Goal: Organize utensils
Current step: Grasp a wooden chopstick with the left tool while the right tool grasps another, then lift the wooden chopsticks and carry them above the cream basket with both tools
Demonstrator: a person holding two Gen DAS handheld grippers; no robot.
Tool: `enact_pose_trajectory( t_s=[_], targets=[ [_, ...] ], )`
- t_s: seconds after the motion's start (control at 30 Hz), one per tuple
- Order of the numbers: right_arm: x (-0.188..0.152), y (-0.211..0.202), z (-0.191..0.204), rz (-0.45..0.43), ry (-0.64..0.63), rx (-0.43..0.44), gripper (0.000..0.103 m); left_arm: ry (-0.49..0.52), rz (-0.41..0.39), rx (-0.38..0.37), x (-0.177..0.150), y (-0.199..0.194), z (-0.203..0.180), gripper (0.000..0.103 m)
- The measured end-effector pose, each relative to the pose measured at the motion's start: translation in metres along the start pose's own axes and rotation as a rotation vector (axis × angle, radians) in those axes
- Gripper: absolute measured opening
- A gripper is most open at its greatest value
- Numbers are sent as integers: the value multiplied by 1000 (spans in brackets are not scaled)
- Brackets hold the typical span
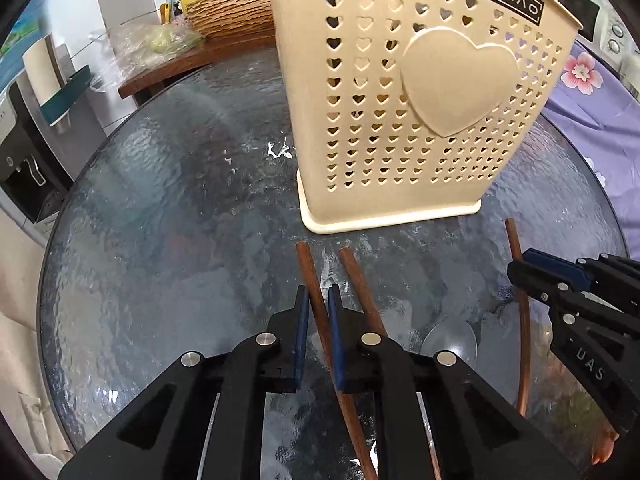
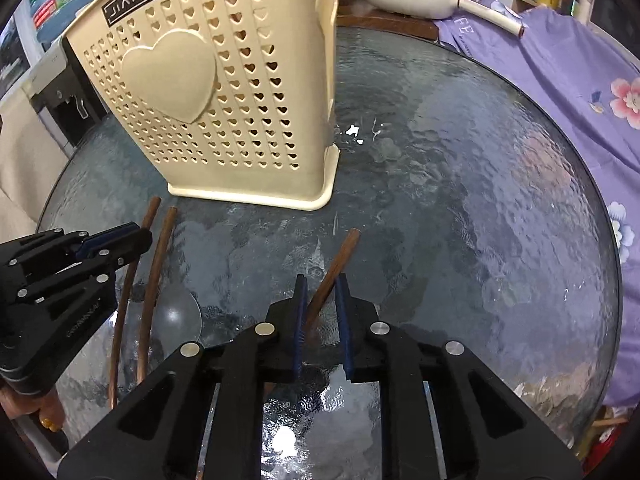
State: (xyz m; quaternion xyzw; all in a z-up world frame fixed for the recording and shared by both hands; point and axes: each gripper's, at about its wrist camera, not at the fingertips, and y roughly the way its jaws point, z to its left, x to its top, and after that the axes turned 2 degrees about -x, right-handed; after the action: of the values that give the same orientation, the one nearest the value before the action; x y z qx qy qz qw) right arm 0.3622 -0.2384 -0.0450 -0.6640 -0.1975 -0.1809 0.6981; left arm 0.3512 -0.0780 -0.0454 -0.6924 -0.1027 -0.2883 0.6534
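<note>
**Chopsticks lined up before the holder**

Rippled dark glass tops the round desk (image 1: 160, 208), with a purple floral cloth (image 2: 580, 92) beyond its far edge. A cream holder (image 1: 400, 112), pierced with heart-shaped holes, stands upright near the middle, its open top out of view.

Three brown chopsticks lie flat just in front of its base. The left gripper (image 1: 319, 304) straddles the leftmost chopstick (image 1: 316, 304); its blue pads sit close on either side, though whether they actually pinch the wood I cannot tell. A second chopstick (image 1: 362, 296) lies just beside it, outside the jaws. The right gripper (image 2: 322, 300) is narrowly open around the third chopstick (image 2: 332, 272), with a visible gap at the right pad, so probably not gripped yet.

Each gripper seems set along its stick for a lengthwise grasp.
</note>
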Motion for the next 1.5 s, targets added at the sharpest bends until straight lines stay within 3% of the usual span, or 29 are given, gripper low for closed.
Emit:
enact_pose_trajectory(
  t_s=[0.17, 0.43, 0.57, 0.8, 1.2, 1.5],
  targets=[
    [-3, -1, -7, 0, 15, 14, 7, 2, -13, 3, -7, -4, -8, 9],
    [-8, -2, -17, -10, 49, 55, 7, -5, -15, -5, -11, -7, -10, 7],
    [-8, -1, -27, -16, 68, 108, 7, -41, -10, -41, -10, -9, 0, 7],
    [-14, -11, -36, -70, 82, 170, 7, -91, -76, -93, -12, -35, 10, 7],
    [-15, -74, -41, -263, 75, 283, 7, -131, -246, -159, -10, -110, 19, 7],
    [-28, -131, -34, -423, 1, 325, 7, -105, -342, -159, -17, -148, 13, 6]
  ],
)
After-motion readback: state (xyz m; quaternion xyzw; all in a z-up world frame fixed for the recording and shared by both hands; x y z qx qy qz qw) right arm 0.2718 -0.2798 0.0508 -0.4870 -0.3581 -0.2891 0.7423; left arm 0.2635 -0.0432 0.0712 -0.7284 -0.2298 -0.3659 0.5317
